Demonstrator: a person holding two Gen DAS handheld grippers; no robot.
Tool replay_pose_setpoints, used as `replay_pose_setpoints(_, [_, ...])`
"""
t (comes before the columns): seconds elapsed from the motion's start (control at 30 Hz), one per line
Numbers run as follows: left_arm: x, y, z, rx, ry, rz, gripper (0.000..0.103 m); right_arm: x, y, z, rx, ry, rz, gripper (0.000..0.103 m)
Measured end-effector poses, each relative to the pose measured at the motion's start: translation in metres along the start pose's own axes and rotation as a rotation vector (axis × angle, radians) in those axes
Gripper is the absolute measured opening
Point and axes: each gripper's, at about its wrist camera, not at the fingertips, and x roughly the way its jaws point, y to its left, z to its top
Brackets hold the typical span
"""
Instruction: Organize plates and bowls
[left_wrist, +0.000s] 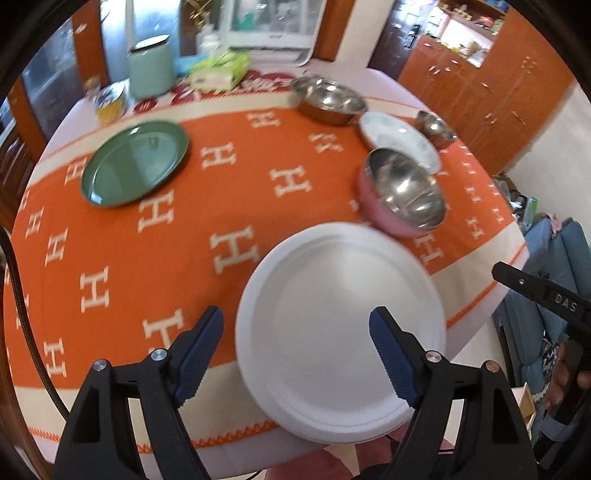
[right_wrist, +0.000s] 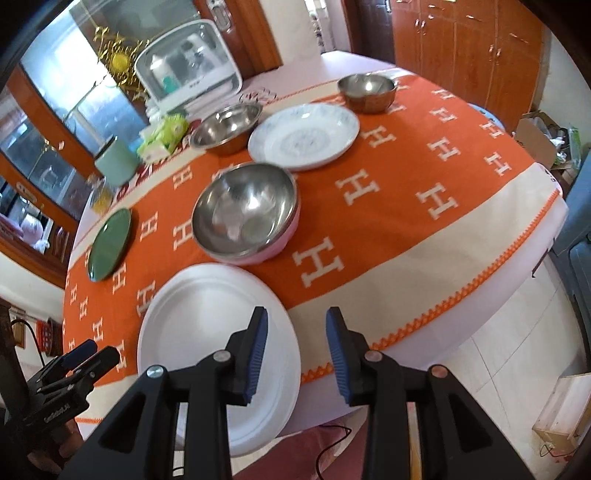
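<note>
A white plate (left_wrist: 343, 328) (right_wrist: 218, 343) lies at the near edge of the orange table. My left gripper (left_wrist: 297, 350) is open above the plate's near-left side, holding nothing. My right gripper (right_wrist: 295, 350) is open over the plate's right rim, holding nothing. A pink-sided steel bowl (left_wrist: 404, 192) (right_wrist: 245, 212) sits just beyond the plate. A patterned white plate (left_wrist: 399, 138) (right_wrist: 304, 134), a large steel bowl (left_wrist: 328, 99) (right_wrist: 227, 127) and a small steel bowl (left_wrist: 436, 127) (right_wrist: 367, 90) stand further back. A green plate (left_wrist: 135, 162) (right_wrist: 109, 243) lies at the left.
A mint canister (left_wrist: 151, 66) (right_wrist: 115, 160), a tissue pack (left_wrist: 219, 70) (right_wrist: 162, 138) and a yellow jar (left_wrist: 109, 101) stand at the table's far edge. A white appliance (right_wrist: 188, 75) is behind them. Wooden cabinets (right_wrist: 465, 51) are at the right.
</note>
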Motion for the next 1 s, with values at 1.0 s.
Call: replay_pose_setpoints(1.0, [-0.024,-0.108,0.122,-0.024,-0.016,-0.055,0.082,-0.008,-0.079,0.091,-0.035,-0.158,0.133,0.042])
